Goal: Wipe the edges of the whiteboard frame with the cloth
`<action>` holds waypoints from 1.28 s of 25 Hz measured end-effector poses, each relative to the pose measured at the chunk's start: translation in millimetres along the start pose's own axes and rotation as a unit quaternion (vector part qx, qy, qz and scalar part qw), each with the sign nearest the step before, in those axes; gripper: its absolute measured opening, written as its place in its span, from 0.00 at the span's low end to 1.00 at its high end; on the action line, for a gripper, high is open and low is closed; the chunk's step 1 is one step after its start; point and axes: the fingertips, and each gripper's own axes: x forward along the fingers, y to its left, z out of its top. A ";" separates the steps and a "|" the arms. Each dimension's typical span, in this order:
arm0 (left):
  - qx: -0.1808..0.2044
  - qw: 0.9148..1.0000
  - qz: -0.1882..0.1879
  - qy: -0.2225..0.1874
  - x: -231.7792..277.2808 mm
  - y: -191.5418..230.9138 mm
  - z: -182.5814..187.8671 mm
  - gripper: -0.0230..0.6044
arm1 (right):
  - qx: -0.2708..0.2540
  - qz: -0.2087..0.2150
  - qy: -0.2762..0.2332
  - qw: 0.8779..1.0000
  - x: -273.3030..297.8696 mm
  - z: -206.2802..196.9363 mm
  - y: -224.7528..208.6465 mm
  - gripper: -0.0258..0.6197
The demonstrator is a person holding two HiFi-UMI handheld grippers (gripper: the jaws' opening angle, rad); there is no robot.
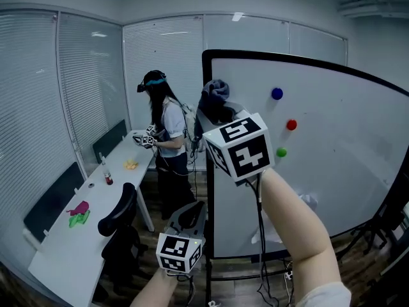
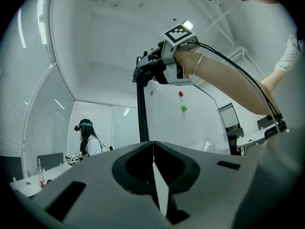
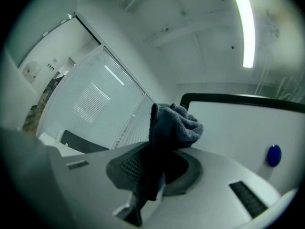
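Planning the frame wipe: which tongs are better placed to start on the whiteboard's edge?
Right. The right tongs clamp the cloth up by the upper left edge of the whiteboard frame; the left tongs hang low, shut and empty.

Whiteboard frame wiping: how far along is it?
Picked up already: the right gripper is shut on the cloth. In hand: the cloth is raised by the top left corner of the whiteboard frame. Left: the edges; nothing shows which are wiped. The left gripper hangs shut, empty.
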 end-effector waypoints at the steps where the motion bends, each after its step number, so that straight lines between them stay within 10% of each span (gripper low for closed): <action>1: 0.003 1.000 0.001 -0.002 1.2 1.8 3.1 0.07 | -0.009 -0.001 0.001 1.000 1.8 5.6 -2.1 0.14; 32: -0.006 0.999 -0.049 0.010 26.3 -32.8 1.6 0.07 | -0.003 -0.082 -0.085 0.993 -28.2 97.8 -102.7 0.14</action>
